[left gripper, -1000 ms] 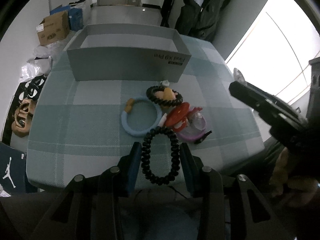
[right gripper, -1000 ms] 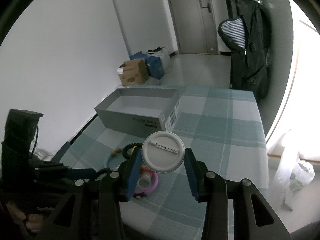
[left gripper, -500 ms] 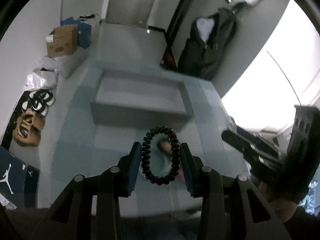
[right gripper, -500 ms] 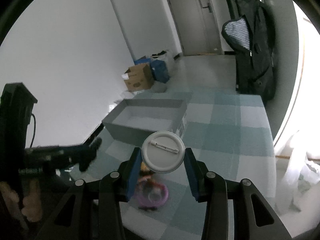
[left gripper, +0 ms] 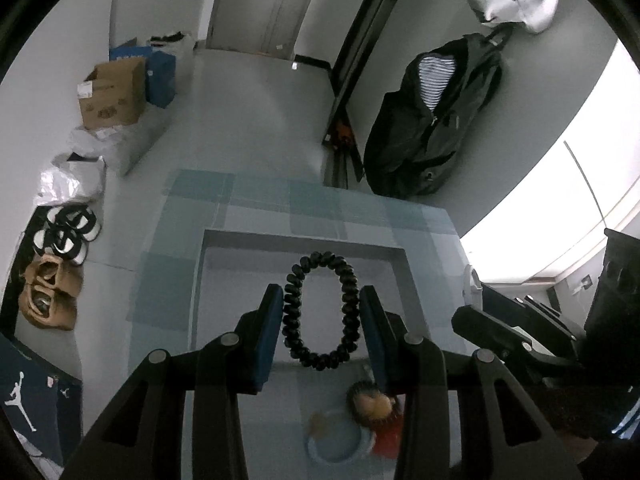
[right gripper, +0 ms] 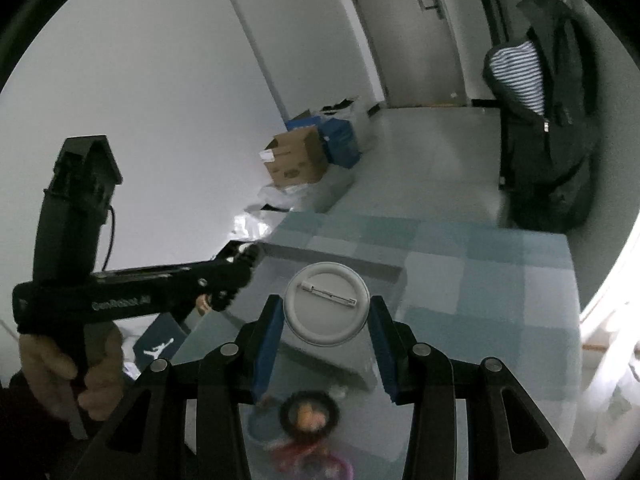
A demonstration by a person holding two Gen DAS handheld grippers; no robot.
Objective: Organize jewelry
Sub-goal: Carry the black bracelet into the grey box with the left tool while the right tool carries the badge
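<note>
The table (left gripper: 256, 216), covered in a blue-green checked cloth, is carrying a grey open box (left gripper: 208, 280) that is sitting toward its far edge, mouth up, presumably so pieces can be dropped straight in from above. Nearer the table's front edge, a blurred cluster of leftover pieces (left gripper: 360, 424) is lying loose, among them a pale blue ring and something red, apparently waiting their turn. The left tongs (left gripper: 320, 316) are hanging over the box's interior, pinching a black spiral coil band (left gripper: 320, 312) by its two long sides, so that the loop is standing open and squeezed into an oval. The right tongs (right gripper: 326, 320) are hovering above the box's near wall, clamping a round white pin badge (right gripper: 326, 304) by its rim, clasp side facing the camera; holding it by the edge is probably keeping the pin clear of the pads. Both pieces are sitting well above the box floor, so a release looks close but not yet made.
</note>
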